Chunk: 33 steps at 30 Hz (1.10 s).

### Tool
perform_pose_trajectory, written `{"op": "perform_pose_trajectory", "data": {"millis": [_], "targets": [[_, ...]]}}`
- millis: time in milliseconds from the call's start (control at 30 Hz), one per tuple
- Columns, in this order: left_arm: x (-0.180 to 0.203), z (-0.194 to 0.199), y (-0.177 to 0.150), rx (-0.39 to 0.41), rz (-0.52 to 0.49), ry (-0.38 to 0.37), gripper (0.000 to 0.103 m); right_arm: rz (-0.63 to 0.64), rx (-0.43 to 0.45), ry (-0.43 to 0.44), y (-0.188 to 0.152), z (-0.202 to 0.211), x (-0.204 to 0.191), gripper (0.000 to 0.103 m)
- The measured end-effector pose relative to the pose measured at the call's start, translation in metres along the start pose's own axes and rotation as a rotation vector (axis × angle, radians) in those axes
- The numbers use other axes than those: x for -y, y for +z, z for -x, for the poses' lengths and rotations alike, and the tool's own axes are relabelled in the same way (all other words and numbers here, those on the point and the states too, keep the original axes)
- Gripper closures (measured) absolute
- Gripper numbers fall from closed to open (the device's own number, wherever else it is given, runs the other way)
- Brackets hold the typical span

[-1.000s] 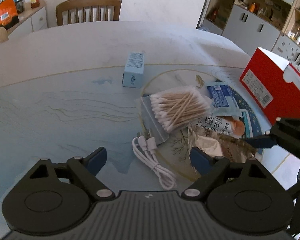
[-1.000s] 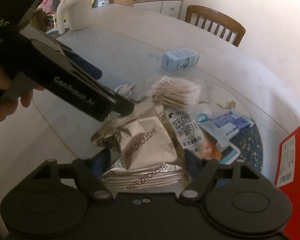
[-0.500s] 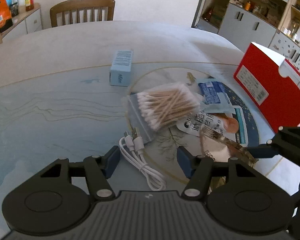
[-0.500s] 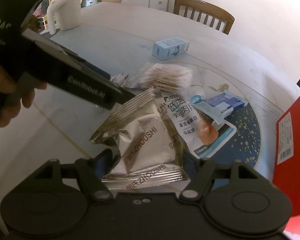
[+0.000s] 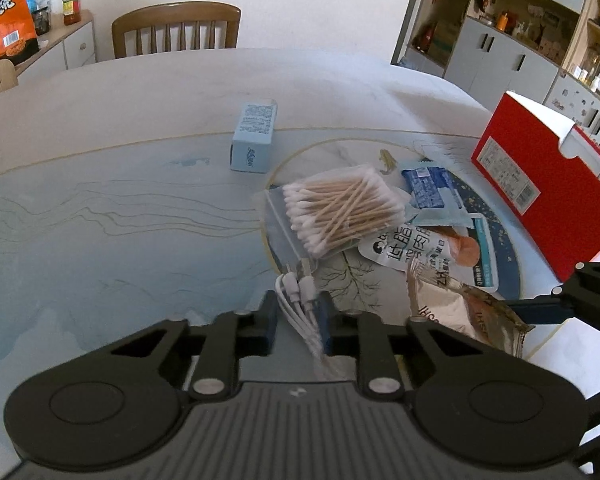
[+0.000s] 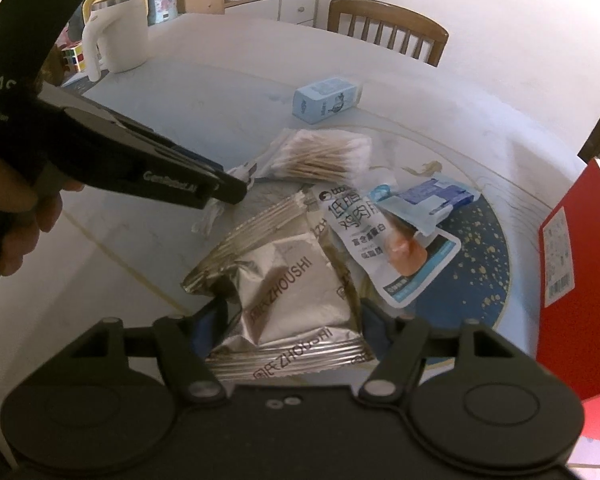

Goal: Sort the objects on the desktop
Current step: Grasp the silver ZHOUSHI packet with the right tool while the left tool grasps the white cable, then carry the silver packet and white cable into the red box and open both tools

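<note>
Clamping down on the bundled white cable, the left gripper has just been closing its jaws, and the cable now sits pinched between the pads at the near edge of the table. The right gripper holds a silver snack packet, jaws pressed against its sides. A bag of cotton swabs lies just beyond the cable, a small blue box farther back, a red box off to the right.

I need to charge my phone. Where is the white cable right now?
The white cable is pinched in the left tongs, low in the left wrist view, just in front of the cotton swab bag.
</note>
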State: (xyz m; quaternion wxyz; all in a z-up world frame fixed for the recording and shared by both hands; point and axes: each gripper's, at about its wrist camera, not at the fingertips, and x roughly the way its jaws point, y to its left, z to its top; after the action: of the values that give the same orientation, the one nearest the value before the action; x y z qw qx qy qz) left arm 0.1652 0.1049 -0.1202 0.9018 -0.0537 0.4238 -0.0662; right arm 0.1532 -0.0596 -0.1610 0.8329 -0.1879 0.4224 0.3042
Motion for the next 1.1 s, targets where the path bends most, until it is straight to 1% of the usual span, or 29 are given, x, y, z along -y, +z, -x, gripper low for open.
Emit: {"op": "perform_pose_trajectory", "data": {"millis": [33,67,267,433,567,767,1033,1100], "targets": [[-0.001,0.002,0.0,0.007,0.002,-0.009,0.096,-0.005,0.004,-0.002,-0.001,0.001,0.001,0.039],[-0.001,0.004,0.001,0.01,0.003,-0.018,0.098,-0.01,0.008,-0.006,-0.001,0.003,0.002,0.041],[-0.004,0.011,-0.002,0.011,0.007,-0.034,0.098,-0.032,0.021,-0.017,-0.005,0.012,0.006,0.045],[-0.005,0.018,-0.005,0.016,0.021,-0.047,0.098,-0.064,0.044,-0.026,-0.009,0.024,0.011,0.045],[0.0,0.023,-0.005,0.02,0.013,-0.06,0.098,-0.071,0.044,-0.035,-0.013,0.031,0.013,0.045],[0.015,0.034,-0.006,0.018,-0.023,-0.083,0.098,-0.097,0.057,-0.044,-0.019,0.046,0.02,0.045],[0.041,0.053,-0.001,0.032,-0.069,-0.131,0.098,-0.12,0.09,-0.064,-0.026,0.074,0.033,0.045],[0.049,0.058,0.002,0.037,-0.083,-0.13,0.098,-0.125,0.095,-0.069,-0.026,0.08,0.037,0.045]]}}
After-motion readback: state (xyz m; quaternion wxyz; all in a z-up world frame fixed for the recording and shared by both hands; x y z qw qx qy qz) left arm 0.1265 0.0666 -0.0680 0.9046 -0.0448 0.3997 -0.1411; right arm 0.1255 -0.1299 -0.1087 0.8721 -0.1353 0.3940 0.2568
